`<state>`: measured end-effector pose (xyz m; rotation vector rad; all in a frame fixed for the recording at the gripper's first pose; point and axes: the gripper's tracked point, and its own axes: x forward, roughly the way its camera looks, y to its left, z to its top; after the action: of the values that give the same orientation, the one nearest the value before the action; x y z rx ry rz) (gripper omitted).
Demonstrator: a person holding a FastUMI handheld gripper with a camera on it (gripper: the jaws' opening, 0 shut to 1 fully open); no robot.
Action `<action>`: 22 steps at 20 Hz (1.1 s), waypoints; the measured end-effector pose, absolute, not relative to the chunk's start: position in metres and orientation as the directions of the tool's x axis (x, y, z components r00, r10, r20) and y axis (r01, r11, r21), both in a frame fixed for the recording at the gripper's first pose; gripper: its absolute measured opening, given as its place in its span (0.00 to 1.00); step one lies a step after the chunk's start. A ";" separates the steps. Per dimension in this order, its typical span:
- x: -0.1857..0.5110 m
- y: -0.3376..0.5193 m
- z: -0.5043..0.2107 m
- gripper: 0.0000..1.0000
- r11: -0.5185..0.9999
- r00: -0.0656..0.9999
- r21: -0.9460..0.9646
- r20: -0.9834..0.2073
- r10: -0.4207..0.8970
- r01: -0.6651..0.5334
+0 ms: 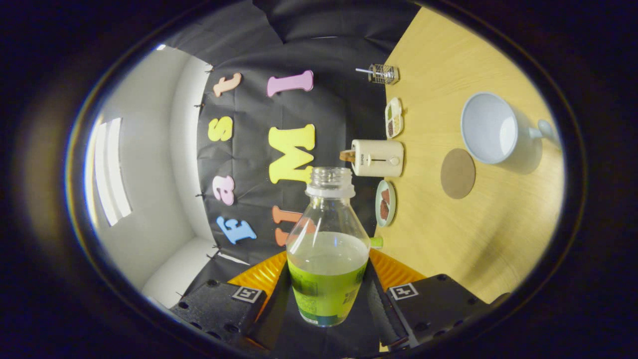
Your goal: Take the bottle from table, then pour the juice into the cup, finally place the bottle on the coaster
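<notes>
Clear plastic bottle with green label (326, 249), uncapped and holding pale green juice up to about its shoulder, sits clamped between the two fingers of the hand-held gripper (326, 294). Both fingers press against the bottle's lower body, one on each side. The bottle is lifted clear of the light wooden table (448, 239), and the whole view is rolled, so the tabletop stands on edge beside the bottle.

Beyond the bottle's open neck, on the table:
- Round brown coaster (457, 173), lying flat and bare.
- White ceramic cup with handle (491, 128), just beside the coaster, empty, its mouth facing the camera.
- Cream toaster (377, 158), near the table's far edge, with a slice of bread at its slot.
- Small green plate (386, 203) carrying brown pieces, next to the toaster.
- White divided dish (394, 117) on the toaster's other side.
- Wire basket (383, 74) further along the same edge.
</notes>
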<state>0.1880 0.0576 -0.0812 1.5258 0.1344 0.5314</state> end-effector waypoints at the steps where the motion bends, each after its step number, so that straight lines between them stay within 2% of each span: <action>1: 0.189 0.056 -0.079 0.78 -0.074 0.876 0.966 0.258 0.407 -0.250; 22: 0.186 0.012 -0.081 0.77 -0.406 0.885 0.887 0.355 0.301 -0.218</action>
<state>0.1856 0.0119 -0.0814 1.9077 0.0618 0.5657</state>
